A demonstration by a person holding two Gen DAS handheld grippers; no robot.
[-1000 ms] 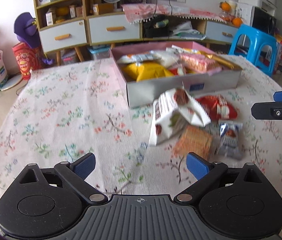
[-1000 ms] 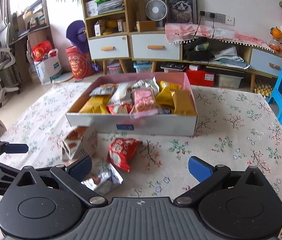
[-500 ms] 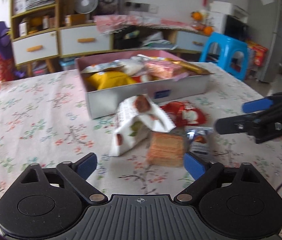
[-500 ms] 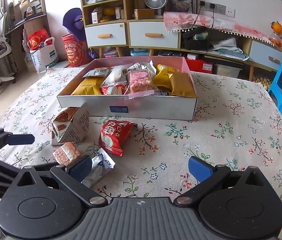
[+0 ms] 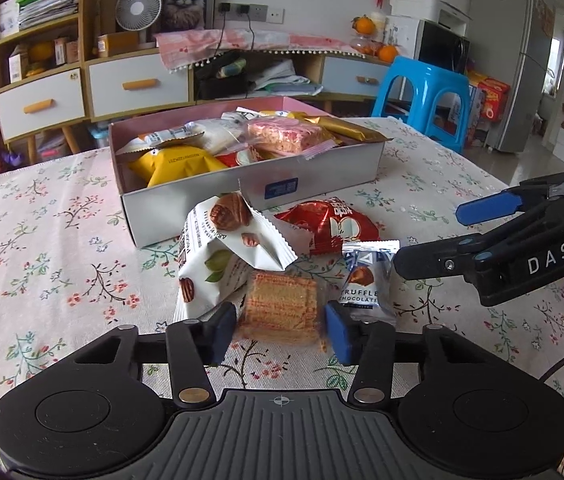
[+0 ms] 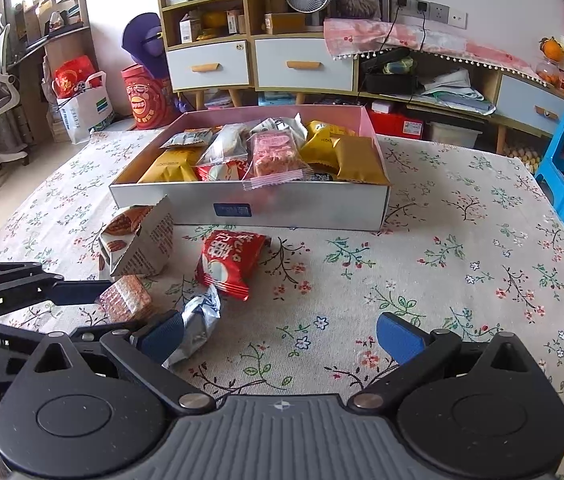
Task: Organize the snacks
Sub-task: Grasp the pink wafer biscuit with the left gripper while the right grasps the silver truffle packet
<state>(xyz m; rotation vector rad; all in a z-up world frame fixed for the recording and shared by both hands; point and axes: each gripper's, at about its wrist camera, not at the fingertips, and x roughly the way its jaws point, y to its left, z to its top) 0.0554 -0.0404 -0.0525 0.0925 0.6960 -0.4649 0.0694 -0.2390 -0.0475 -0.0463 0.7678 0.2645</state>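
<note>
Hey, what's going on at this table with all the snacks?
A person holding a gripper in each hand is sorting snacks into a box that is already mostly full. The left gripper is closing around a clear-wrapped wafer pack on the tablecloth, its fingers at the pack's sides. The right gripper waits open, holding nothing. A white nut packet, a red packet and a truffle chocolate lie outside the box.
</note>
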